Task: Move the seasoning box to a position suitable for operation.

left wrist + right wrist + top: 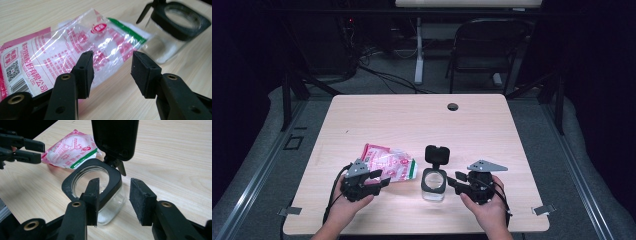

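**Caller:** While both hands sit low at the near edge of the tabletop (412,107), look at the room out there: the whole far half of the wood is bare, back to the small round hole (453,106), and both sides are free too.

**Analyst:** Right, and the work is bunched near the front. The plastic bag (389,163) lies flat left of centre, its long axis running left to right with a slight tilt, green strip end pointing at the glass jar (434,184). Bag and jar are just beside each other.

**Caller:** The jar?

**Analyst:** Upright, black rim on top, hinged lid (437,154) flipped up and standing on the far side.

**Caller:** Left gripper (379,180)?

**Analyst:** Jaws parted, nothing pinched; in the left gripper view they stand apart just short of the bag's near edge. Right gripper (453,179) likewise released, jaws spread right beside the jar.

**Caller:** Touching it?

**Analyst:** Can't tell. In the right gripper view one jaw overlaps the rim, hiding part of it, and the lid's top is cut off. The bag's print is too small to read from above.
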Demonstrator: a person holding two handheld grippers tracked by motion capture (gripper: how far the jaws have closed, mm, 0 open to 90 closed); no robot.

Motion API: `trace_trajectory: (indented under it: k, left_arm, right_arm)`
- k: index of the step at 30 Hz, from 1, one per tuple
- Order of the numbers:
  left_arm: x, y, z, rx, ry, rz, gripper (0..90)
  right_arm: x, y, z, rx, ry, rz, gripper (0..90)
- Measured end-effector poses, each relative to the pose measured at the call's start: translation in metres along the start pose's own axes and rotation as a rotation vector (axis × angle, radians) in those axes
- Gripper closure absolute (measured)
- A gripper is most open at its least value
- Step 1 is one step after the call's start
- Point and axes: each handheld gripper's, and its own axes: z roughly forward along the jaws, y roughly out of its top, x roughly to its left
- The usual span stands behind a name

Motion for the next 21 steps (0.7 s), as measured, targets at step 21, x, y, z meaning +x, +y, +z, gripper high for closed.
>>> trace_trajectory:
  k: [21]
  left_arm:
    - [-0.014,-0.012,0.035,0.095,0.139,0.171,43.1]
  right_arm:
    - [-0.012,-0.007,0.001,-0.022,0.024,0.042,58.2]
